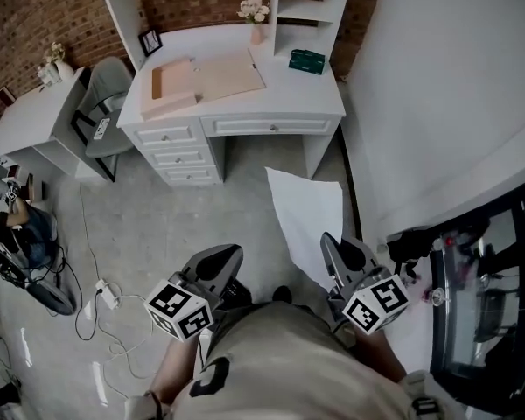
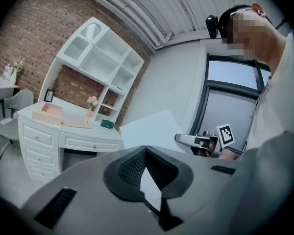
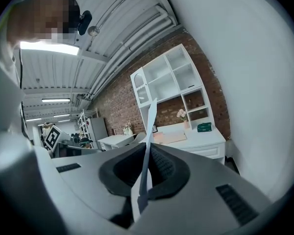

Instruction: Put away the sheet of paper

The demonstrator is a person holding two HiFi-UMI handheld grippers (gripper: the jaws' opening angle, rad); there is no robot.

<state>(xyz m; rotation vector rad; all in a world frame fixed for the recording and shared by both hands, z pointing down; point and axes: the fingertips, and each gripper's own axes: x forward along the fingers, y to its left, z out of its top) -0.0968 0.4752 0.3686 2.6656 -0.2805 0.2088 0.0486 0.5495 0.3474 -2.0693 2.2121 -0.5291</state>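
Observation:
A white sheet of paper [image 1: 308, 217] hangs in the air above the grey floor, in front of the white desk [image 1: 315, 108]. My right gripper [image 1: 331, 245] is shut on its near edge. In the right gripper view the paper [image 3: 148, 131] stands edge-on between the closed jaws of that gripper [image 3: 148, 148]. My left gripper [image 1: 227, 256] is to the left of the sheet, apart from it, shut with nothing in it. From the left gripper view [image 2: 146, 150] the paper [image 2: 152, 129] shows flat, held by the right gripper [image 2: 191, 140].
On the desk lie a pink folder [image 1: 214, 75], a pink box [image 1: 171, 81], a green item [image 1: 306, 60] and a flower vase [image 1: 255, 16]. A grey chair [image 1: 105, 103] stands left of it. A white wall [image 1: 446, 86] runs on the right. Cables and a power strip [image 1: 105, 294] lie on the floor at left.

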